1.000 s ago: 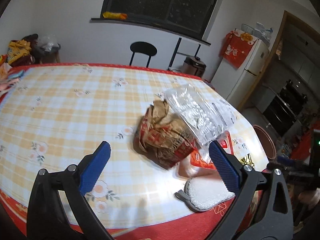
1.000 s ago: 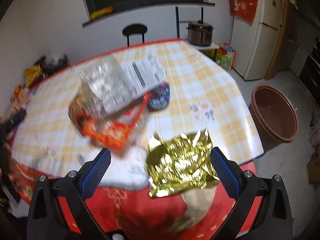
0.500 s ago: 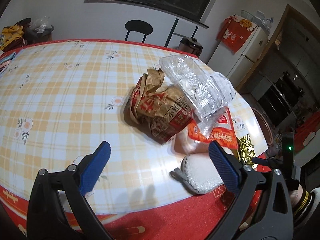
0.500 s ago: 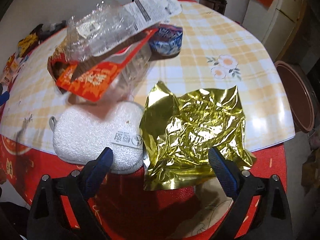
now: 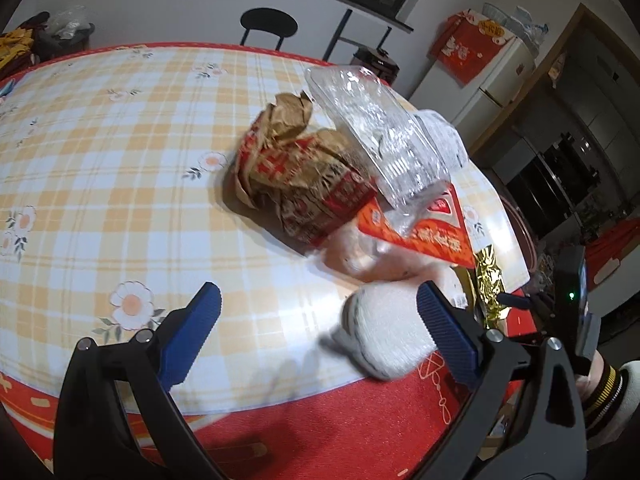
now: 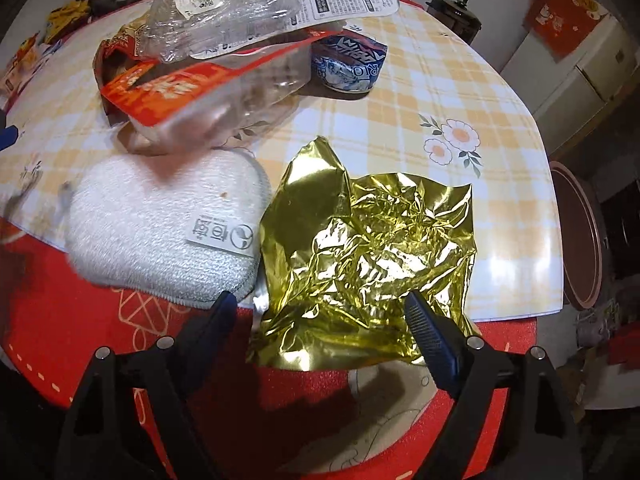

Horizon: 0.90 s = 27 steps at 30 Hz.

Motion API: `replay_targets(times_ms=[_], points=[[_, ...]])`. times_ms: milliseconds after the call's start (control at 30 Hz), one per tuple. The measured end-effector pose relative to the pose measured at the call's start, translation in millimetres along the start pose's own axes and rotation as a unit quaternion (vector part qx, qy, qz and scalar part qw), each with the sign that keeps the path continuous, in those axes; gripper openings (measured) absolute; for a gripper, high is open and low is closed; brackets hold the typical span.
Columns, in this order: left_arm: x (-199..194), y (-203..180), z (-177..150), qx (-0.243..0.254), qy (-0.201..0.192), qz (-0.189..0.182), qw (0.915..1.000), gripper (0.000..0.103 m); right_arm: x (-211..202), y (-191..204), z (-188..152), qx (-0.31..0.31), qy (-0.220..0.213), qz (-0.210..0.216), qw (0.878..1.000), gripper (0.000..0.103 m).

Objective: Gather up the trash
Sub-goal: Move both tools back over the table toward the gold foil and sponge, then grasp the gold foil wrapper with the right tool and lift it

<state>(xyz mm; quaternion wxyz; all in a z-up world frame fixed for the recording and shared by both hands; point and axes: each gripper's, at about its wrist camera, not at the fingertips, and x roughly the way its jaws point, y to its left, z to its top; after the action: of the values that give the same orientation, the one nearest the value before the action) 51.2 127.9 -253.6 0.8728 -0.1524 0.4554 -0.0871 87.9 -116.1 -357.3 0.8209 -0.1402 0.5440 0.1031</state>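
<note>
- Right tool tilts steeply down at the surface's near edge, jaws apart but closing, straddling gold foil.
- Left tool angles down, jaws apart, empty.

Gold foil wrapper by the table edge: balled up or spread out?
Spread out. The gold foil wrapper lies open and crinkled on the table, one corner peaked up, its near edge overhanging onto the red cloth.
</note>
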Motion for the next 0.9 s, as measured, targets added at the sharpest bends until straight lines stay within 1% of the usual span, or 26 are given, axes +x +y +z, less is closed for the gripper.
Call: replay_targets(times_ms=[33,133,233,333,400,467,533,567,600,633,667,700,733,800,900], points=[[1,-1,0,0.002,0.001,-0.001,1.0,0.096,1,-1,0,0.0,0.001,0.0,1.0,0.084],[1,-4,0,0.005,0.002,-0.003,1.0,0.096,1,-1,-2,-0.012,0.018,-0.019,1.0,0.071],[4,-4,0,0.0,0.006,-0.006,1.0,0.096,1,-4,-5,-0.01,0.02,-0.026,0.999,0.071],[8,-4,1,-0.004,0.014,-0.01,0.9998,0.096,0,-3,-7,-0.011,0.013,-0.03,0.999,0.071],[11,-6,0,-0.002,0.019,-0.013,0.9997,0.096,0,0,-5,-0.014,0.006,-0.036,0.999,0.067],[13,-8,0,0.0,0.023,-0.017,0.9996,0.096,1,1,-5,-0.014,0.004,-0.04,0.999,0.067],[16,-9,-2,-0.001,0.029,-0.022,0.9994,0.096,0,-1,-7,-0.007,0.003,-0.031,0.999,0.064],[18,-9,-3,-0.002,0.033,-0.025,0.9992,0.096,0,-2,-7,-0.002,0.003,-0.026,1.0,0.059],[20,-9,-3,-0.002,0.036,-0.026,0.999,0.096,-1,-3,-8,0.003,0.003,-0.02,1.0,0.052],[21,-10,-4,-0.001,0.039,-0.028,0.9989,0.096,-3,-4,-7,0.004,0.002,-0.023,1.0,0.05],[23,-10,-4,0.001,0.041,-0.03,0.9987,0.096,-6,-4,-6,0.005,-0.002,-0.022,1.0,0.045],[25,-12,-5,0.007,0.045,-0.032,0.9985,0.096,-10,-5,-5,0.007,-0.007,-0.014,1.0,0.034],[28,-14,-5,0.014,0.048,-0.032,0.9982,0.096,-14,-4,-4,0.01,-0.011,-0.009,1.0,0.027],[33,-18,-7,0.03,0.055,-0.033,0.9975,0.096,-26,-9,-1,0.023,-0.026,-0.002,0.999,0.017],[42,-25,-12,0.046,0.072,-0.043,0.9954,0.096,-42,-17,3,0.047,-0.049,0.023,0.997,0.013]])
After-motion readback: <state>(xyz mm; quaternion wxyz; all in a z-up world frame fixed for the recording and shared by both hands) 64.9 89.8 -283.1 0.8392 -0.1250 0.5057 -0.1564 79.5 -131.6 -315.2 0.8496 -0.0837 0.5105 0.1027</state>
